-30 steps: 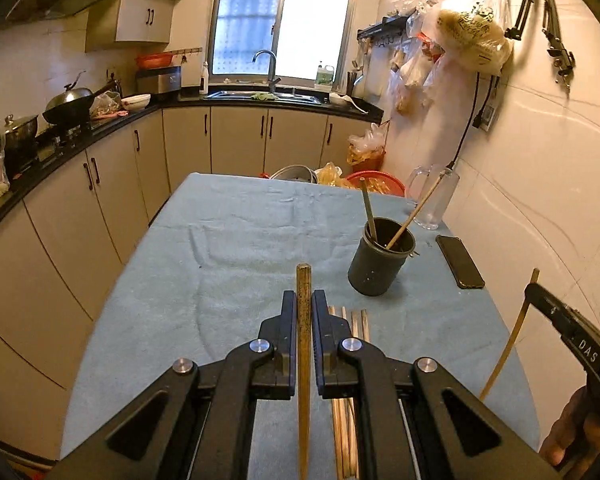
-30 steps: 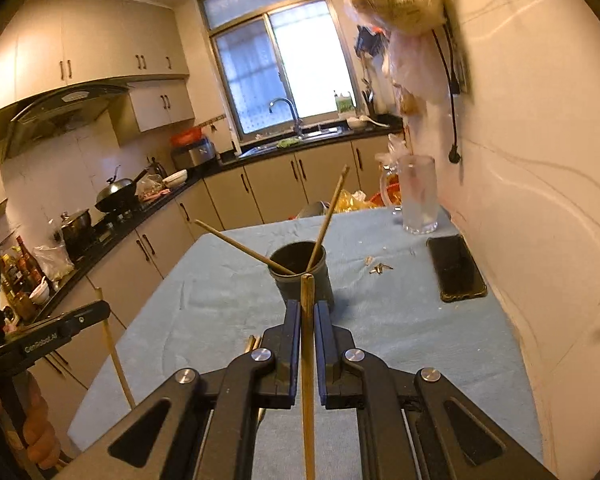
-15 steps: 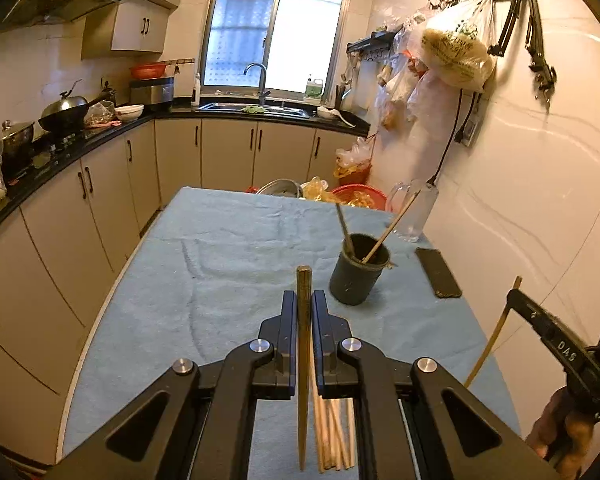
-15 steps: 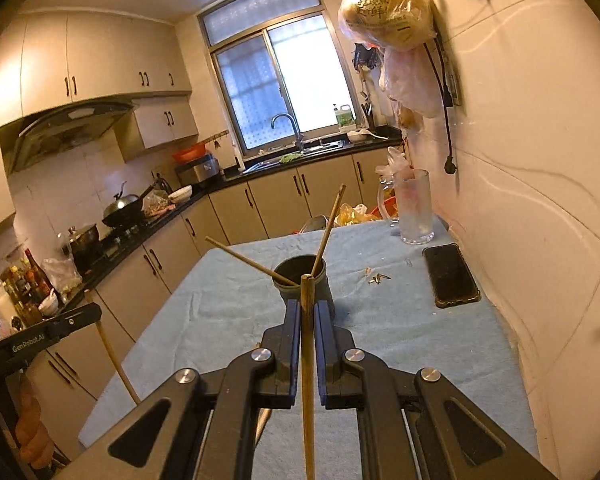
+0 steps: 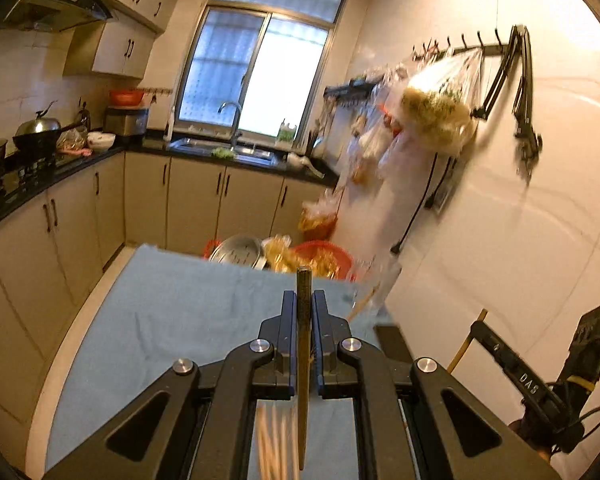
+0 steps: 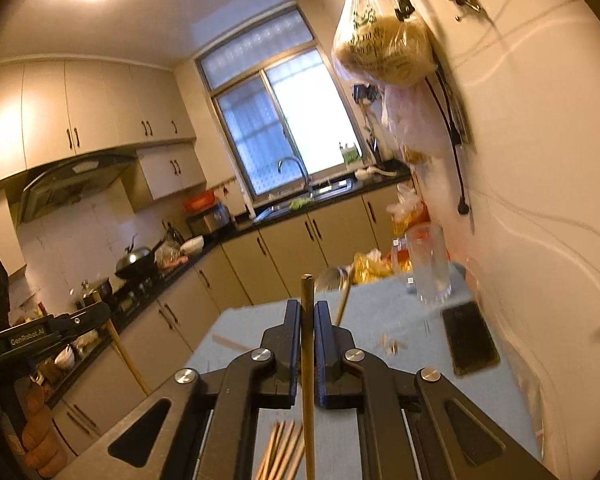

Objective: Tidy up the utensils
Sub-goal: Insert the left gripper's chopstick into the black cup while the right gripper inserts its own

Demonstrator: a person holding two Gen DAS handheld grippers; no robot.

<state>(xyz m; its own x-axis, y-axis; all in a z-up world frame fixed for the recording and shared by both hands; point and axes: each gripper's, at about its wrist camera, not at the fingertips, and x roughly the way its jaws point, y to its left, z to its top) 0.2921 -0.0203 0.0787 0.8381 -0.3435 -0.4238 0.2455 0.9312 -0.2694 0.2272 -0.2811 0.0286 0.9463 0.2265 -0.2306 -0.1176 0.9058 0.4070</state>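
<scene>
Carrying one chopstick in each gripper | left gripper [image 5: 304, 304] fingers pinching a chopstick [image 5: 303, 360] | right gripper [image 6: 308, 312] fingers pinching another chopstick [image 6: 308, 360] | next: probably lowering both into the holder, hidden now

Blue cloth [image 5: 172, 312] covers the table, black fingers [image 5: 288, 320] pinch tan chopsticks [image 5: 303, 320], beige cabinets [image 5: 192, 200] behind.

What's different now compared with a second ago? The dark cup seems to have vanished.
Both grippers lifted and tilted upward, so the cup dropped behind their fingers; only leaning chopstick tips show. The left gripper still clamps its chopstick, the right gripper its own. The loose chopsticks stay on the table.
</scene>
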